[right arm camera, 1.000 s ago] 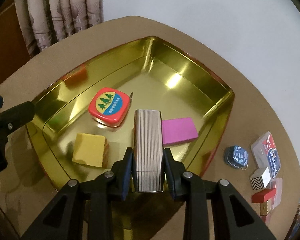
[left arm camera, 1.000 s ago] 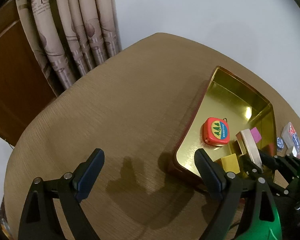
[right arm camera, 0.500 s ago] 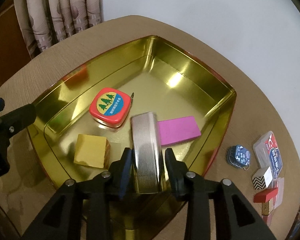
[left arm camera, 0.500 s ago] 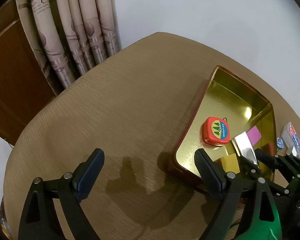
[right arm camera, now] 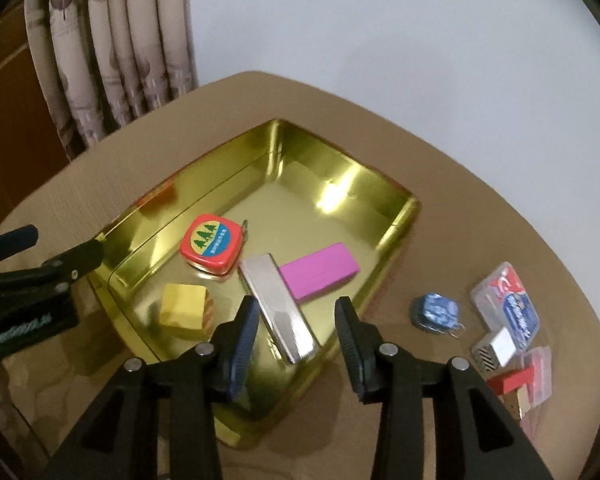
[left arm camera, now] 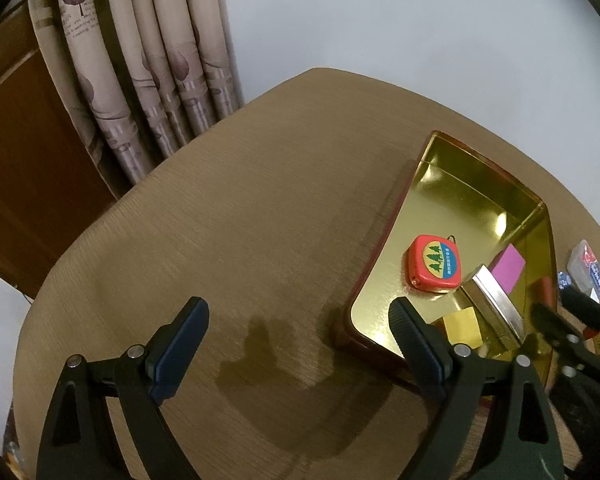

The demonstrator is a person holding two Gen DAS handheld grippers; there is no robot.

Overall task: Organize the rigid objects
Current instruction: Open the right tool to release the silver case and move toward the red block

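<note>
Four pieces already inside the gold tray point(right arm camera: 396, 220): silver case point(right arm camera: 278, 306), pink block point(right arm camera: 320, 272), red tape measure point(right arm camera: 210, 244), yellow block point(right arm camera: 182, 306). Left to gather from the table point(right arm camera: 480, 216) beside it: plastic boxes point(right arm camera: 506, 294), blue keychain point(right arm camera: 436, 308), smaller bits. Right gripper point(right arm camera: 296, 344) spread wide above the case, holding nothing; left gripper point(left arm camera: 300, 340) wide and empty too.

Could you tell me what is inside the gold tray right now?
Inside the gold tray: a red tape measure, yellow block, silver case and pink block. The right gripper covers part of its floor.
</note>
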